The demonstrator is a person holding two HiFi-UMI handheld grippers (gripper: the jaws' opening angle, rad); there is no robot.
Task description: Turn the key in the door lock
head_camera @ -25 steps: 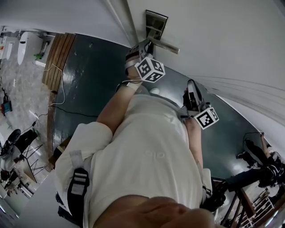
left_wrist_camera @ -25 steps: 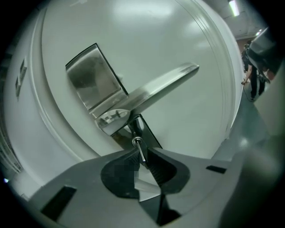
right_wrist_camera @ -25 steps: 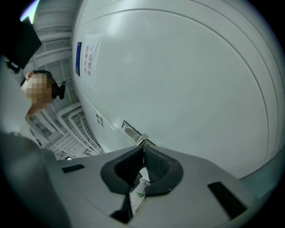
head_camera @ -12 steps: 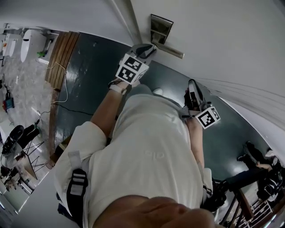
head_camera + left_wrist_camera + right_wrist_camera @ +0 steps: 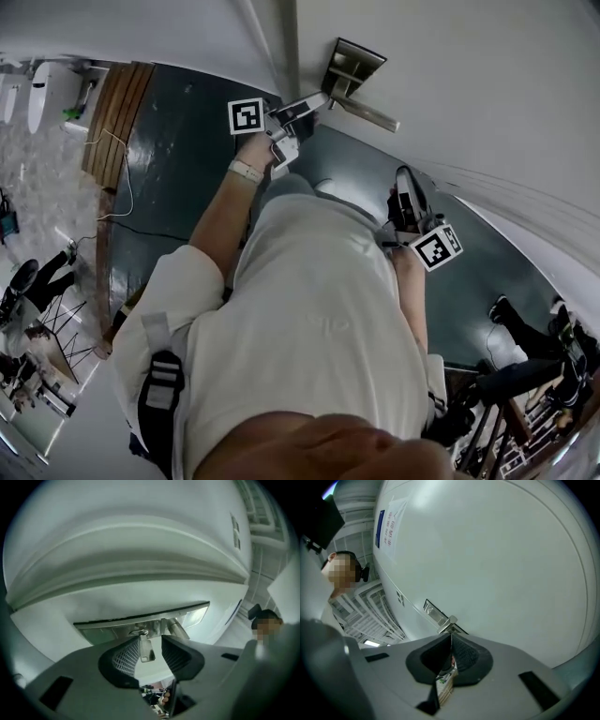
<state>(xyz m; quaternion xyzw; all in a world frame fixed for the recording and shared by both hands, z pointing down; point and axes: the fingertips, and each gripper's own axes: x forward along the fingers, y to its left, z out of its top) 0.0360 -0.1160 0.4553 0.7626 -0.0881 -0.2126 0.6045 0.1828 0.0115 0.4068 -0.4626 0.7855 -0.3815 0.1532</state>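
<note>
A small silver key (image 5: 146, 649) sticks out of the metal lock plate (image 5: 117, 629), beside the stem of the door handle (image 5: 176, 628). My left gripper (image 5: 151, 641) has just been opening its jaws. The key hangs between the ribbed pads with a gap on its right side, so nothing presses on it. In the head view the left gripper (image 5: 298, 105) reaches up to the lock plate (image 5: 354, 62), under the handle (image 5: 370, 115). My right gripper (image 5: 410, 199) is held back by the person's side, jaws shut on nothing, and points at the door.
The white door (image 5: 469, 84) fills the top of the head view, with its frame edge (image 5: 281, 47) left of the lock. Below lie a dark floor (image 5: 187, 159), a wooden threshold (image 5: 117, 117) and a cable. Another person (image 5: 525, 366) is at the lower right.
The left hand has rolled over, its marker cube swinging from the right of the wrist to the left, and has risen towards the lock plate. Its jaws have opened off the key. The right gripper stayed put.
</note>
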